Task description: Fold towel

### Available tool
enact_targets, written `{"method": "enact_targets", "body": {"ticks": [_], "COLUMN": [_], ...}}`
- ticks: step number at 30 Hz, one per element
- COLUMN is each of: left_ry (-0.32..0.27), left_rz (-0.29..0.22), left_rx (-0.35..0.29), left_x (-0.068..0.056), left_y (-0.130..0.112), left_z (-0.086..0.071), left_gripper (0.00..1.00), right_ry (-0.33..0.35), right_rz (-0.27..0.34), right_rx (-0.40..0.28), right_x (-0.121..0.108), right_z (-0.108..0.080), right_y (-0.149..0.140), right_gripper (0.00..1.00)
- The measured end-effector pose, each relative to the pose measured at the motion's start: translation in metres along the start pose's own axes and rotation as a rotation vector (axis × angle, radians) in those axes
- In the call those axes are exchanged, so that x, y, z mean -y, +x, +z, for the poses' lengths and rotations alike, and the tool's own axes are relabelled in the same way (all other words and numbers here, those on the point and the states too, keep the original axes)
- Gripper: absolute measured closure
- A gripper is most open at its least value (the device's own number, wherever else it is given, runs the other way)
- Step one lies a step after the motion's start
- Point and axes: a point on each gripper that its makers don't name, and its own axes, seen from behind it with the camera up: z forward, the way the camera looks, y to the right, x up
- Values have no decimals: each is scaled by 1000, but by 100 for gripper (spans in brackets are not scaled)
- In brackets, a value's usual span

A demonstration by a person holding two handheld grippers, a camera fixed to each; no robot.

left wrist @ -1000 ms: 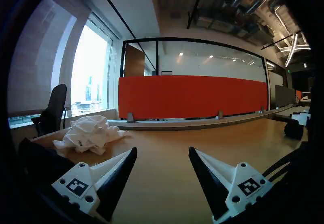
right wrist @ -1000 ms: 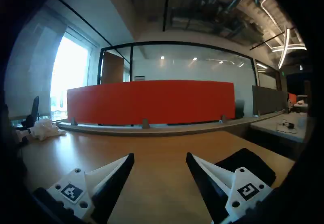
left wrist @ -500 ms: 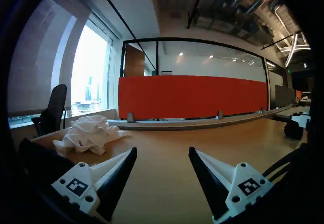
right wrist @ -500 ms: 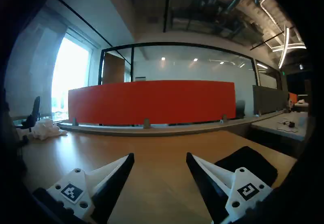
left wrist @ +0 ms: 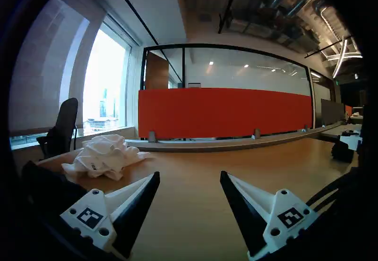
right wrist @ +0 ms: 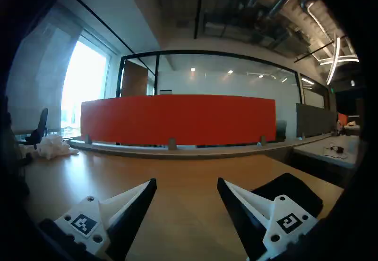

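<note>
One white towel point(left wrist: 105, 156), crumpled into a soft, creased heap, on the far left of a smooth pale-wood table point(left wrist: 198, 162), close to a black office chair point(left wrist: 59, 133) and well ahead of the left gripper point(left wrist: 189, 173); seen small and far off to the left in the right gripper view point(right wrist: 53, 147). Behind the table, a flat matte red partition point(left wrist: 222, 112) on small grey feet. Left gripper's white wedge-shaped fingers with black inner faces spread wide, holding nothing, touching nothing, low over the bare wood. Right gripper point(right wrist: 186, 180) likewise wide apart and empty, with a flat black pad point(right wrist: 293, 192) just beyond its right finger. Against a second ago: left gripper view unchanged, right gripper view nudged very slightly, towel in the same spot
</note>
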Motion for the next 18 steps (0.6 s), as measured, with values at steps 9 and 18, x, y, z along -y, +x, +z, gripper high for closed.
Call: {"method": "enact_targets", "body": {"ticks": [9,18], "left_ry": [0,0], "left_rz": [0,0], "left_rx": [0,0], "left_x": [0,-1], "left_y": [0,1], "left_z": [0,1], "left_gripper": [6,6], "right_ry": [0,-4], "right_rz": [-1,-1], "right_rx": [0,0], "right_x": [0,0], "right_z": [-1,-1], "right_y": [0,0], "right_gripper": [0,0]}}
